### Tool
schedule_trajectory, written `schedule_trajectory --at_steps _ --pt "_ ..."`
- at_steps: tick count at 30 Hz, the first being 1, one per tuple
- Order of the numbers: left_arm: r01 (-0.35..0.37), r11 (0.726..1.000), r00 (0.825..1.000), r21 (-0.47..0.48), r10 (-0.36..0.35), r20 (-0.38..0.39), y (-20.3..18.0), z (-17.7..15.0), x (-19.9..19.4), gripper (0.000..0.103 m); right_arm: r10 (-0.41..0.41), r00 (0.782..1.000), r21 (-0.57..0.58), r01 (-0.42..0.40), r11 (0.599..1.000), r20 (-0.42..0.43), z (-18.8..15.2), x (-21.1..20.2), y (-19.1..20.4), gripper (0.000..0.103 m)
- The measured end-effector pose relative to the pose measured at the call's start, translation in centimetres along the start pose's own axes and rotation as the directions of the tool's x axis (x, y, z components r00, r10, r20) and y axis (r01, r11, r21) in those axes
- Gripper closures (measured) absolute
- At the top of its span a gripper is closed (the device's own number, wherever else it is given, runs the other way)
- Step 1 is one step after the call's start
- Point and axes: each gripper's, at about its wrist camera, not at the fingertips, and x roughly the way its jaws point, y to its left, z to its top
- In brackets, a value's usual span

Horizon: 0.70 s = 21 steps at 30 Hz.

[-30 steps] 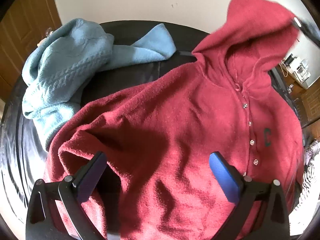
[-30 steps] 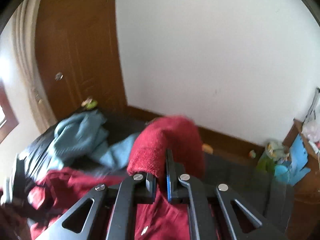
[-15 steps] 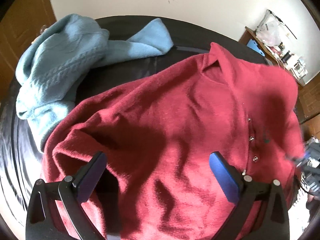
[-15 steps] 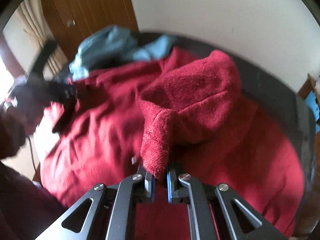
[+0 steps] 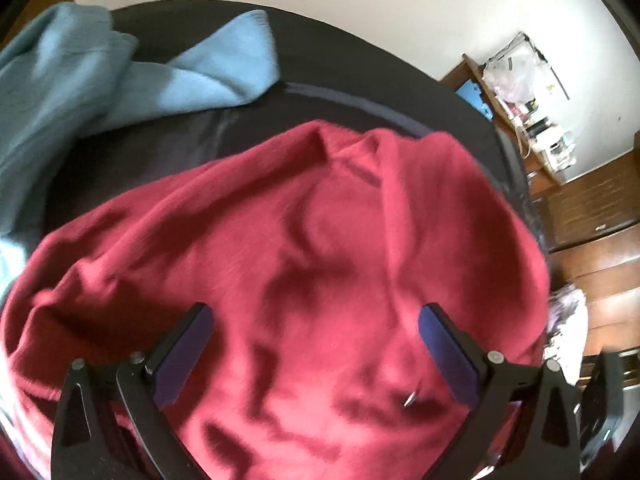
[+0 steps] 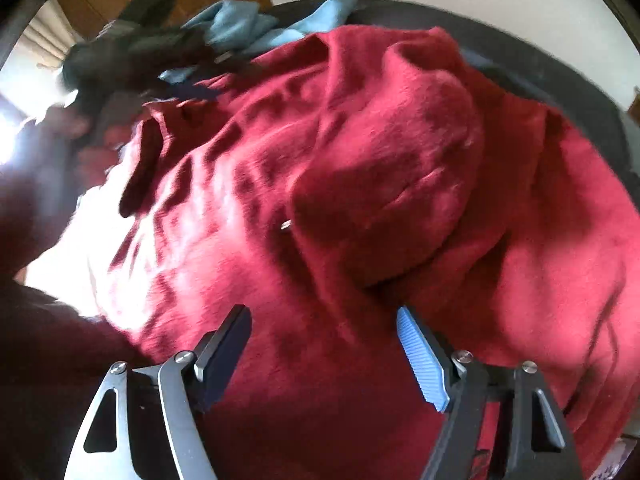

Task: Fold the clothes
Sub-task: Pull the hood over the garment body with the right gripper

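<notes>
Dark round table (image 5: 400, 80) under two garments. Nearest, right gripper (image 6: 324, 320), jaws opening, nothing pinched, over one red hooded cardigan (image 6: 360, 200) with hood folded onto its body. Left gripper (image 5: 316, 316) spread wide above same cardigan, empty. Far left, one light blue sweater (image 5: 80, 92), crumpled.

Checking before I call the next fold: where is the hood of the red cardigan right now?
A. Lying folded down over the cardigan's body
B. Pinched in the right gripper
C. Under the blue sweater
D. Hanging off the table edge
A: the hood lies folded down on the red cardigan, and the right gripper, jaws opening, has nothing pinched between its pads.
</notes>
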Motion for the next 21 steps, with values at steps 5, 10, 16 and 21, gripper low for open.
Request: schedule_trajectory --at_steps 5,10,16,21 --pt "0.088 0.995 0.996 -0.049 -0.09 -0.02 -1.0 1.9 1.6 0.0 0.048 0.992 0.132 -0.064 0.989 0.119 0.7 -3.2 -2.6 0.026" --pt "0.096 0.991 0.994 -0.089 -0.1 -0.044 -0.9 2.6 4.0 0.0 -0.023 0.953 0.274 -0.064 0.96 0.303 3.9 -5.6 -5.7 0.026" --pt "0.108 0.985 0.994 -0.134 -0.11 -0.008 0.4 4.0 4.9 0.0 0.082 0.969 0.123 -0.113 0.986 0.232 7.2 -1.4 -2.5 0.026" --pt "0.088 0.979 0.996 -0.181 -0.081 0.042 3.2 5.7 4.8 0.001 0.243 0.969 0.008 -0.244 0.97 0.047 5.9 3.7 1.6 0.026"
